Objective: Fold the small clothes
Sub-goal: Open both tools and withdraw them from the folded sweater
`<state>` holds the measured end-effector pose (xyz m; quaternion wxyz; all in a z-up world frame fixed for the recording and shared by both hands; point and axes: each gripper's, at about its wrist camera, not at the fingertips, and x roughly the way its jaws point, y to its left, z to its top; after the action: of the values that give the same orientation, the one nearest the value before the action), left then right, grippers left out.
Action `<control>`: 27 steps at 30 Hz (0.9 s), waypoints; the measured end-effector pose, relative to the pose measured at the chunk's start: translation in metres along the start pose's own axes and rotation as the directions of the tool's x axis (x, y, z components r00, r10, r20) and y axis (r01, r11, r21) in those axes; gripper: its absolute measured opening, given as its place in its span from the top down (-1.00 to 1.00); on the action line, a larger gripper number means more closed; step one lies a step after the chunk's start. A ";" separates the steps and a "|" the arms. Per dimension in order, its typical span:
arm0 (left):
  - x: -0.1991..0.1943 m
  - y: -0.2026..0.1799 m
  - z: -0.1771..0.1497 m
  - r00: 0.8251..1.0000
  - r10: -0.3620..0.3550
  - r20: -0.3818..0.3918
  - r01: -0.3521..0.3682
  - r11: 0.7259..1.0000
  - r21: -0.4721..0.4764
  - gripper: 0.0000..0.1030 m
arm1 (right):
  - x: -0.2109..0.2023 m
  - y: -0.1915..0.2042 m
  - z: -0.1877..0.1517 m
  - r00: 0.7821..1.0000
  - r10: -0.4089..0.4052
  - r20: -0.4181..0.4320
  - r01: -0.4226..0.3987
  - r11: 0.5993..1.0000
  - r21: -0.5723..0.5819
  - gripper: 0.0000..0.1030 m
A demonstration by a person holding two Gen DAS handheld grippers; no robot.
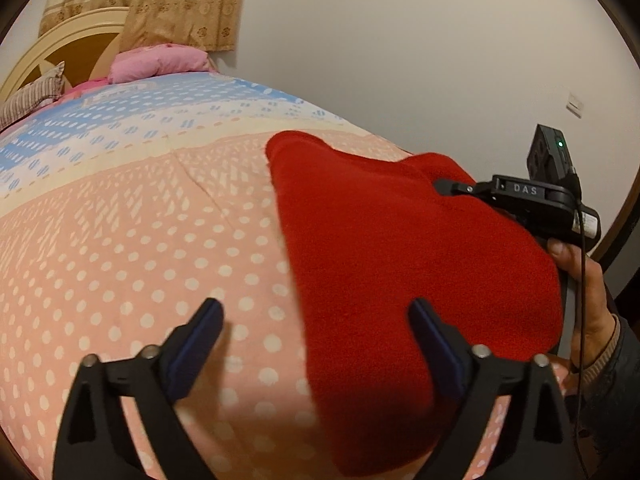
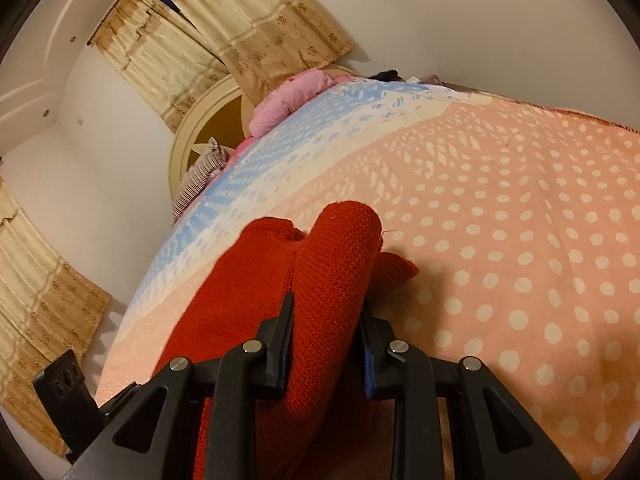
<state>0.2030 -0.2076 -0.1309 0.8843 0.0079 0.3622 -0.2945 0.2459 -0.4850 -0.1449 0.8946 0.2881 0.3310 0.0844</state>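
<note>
- Your red knit garment (image 1: 400, 248) lies folded on the spotted blanket (image 1: 140, 240), a thick roll at one edge.
- Your left gripper (image 1: 316, 320) gapes wide, empty.
- Your right gripper (image 2: 326, 312) clamps that roll.

Warm, fairly dim indoor light fills both fisheye views, which bend strongly and go black at the rounded corners. The bedspread (image 1: 120, 248) carries soft shadows beneath the jaws, and nearby parts look slightly blurred.
</note>
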 end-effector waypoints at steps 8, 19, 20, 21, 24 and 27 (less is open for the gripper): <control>0.001 0.006 0.000 1.000 -0.005 -0.005 0.005 0.999 -0.031 -1.00 | 0.004 -0.008 -0.007 0.999 -0.017 -0.030 0.017 1.000 0.019 0.43; -0.019 0.019 0.015 0.995 0.056 0.077 -0.052 0.998 -0.047 -1.00 | -0.025 0.011 -0.009 0.983 -0.181 0.033 0.181 0.983 0.004 0.15; -0.018 0.022 0.015 0.995 0.055 0.078 -0.051 0.997 -0.054 -1.00 | -0.038 0.022 -0.010 0.972 -0.225 0.072 0.226 0.974 -0.017 0.15; -0.017 0.023 0.014 0.996 0.054 0.075 -0.049 0.997 -0.065 -1.00 | -0.053 0.039 -0.012 0.963 -0.242 0.119 0.249 0.967 -0.046 0.15; -0.012 0.022 0.010 0.997 0.046 0.059 -0.042 0.997 -0.068 -1.00 | -0.081 0.081 -0.024 0.973 -0.137 0.184 0.163 0.978 -0.133 0.09; -0.007 0.017 0.004 0.998 0.048 0.044 -0.046 0.998 -0.045 -1.00 | -0.079 0.120 -0.043 0.994 0.012 0.112 0.022 0.956 -0.291 -0.05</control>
<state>0.2106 -0.1909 -0.1267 0.8989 -0.0096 0.3482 -0.2659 0.1626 -0.3938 -0.0603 0.9448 0.1564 0.2645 0.1137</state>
